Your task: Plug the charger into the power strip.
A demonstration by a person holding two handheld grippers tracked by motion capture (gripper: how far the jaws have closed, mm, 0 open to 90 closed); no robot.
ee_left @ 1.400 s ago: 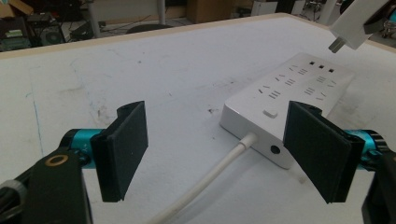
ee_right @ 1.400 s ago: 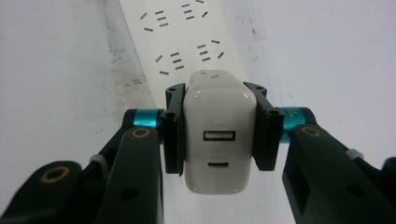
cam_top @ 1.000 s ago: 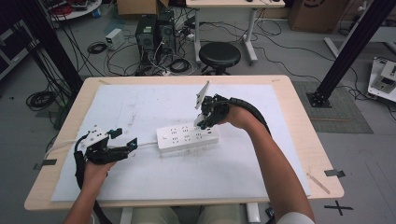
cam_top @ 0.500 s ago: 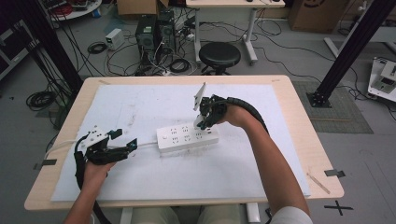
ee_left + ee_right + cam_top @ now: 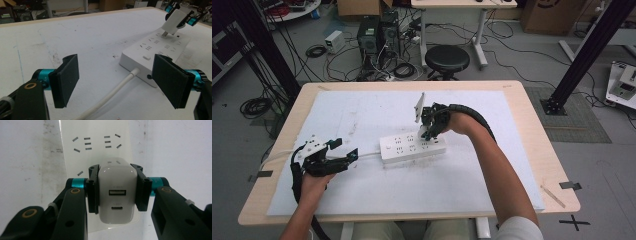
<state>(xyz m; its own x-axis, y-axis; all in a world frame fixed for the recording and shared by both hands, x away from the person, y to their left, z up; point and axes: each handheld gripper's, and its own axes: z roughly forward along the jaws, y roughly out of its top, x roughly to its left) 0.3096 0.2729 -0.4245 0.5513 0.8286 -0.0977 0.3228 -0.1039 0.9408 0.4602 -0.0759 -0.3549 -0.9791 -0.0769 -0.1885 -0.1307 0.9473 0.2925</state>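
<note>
A white power strip (image 5: 412,146) lies mid-table on the white mat, and its white cable (image 5: 112,92) runs toward my left gripper. My right gripper (image 5: 428,131) is shut on a white USB charger (image 5: 116,195), with one pad on each side. The charger (image 5: 173,21) is tilted over the strip's right end (image 5: 160,47), its prongs at the sockets (image 5: 97,142). My left gripper (image 5: 346,149) stands open just left of the strip. The cable passes between its pads (image 5: 66,77) without touching them.
The white mat (image 5: 362,110) covers most of the wooden table (image 5: 532,115). Beyond the far edge stand a black stool (image 5: 447,59), computer cases and loose floor cables. Bits of tape (image 5: 570,185) lie near the table's right front corner.
My right gripper with the charger has edged slightly lower toward the strip. The left gripper has stayed in place.
</note>
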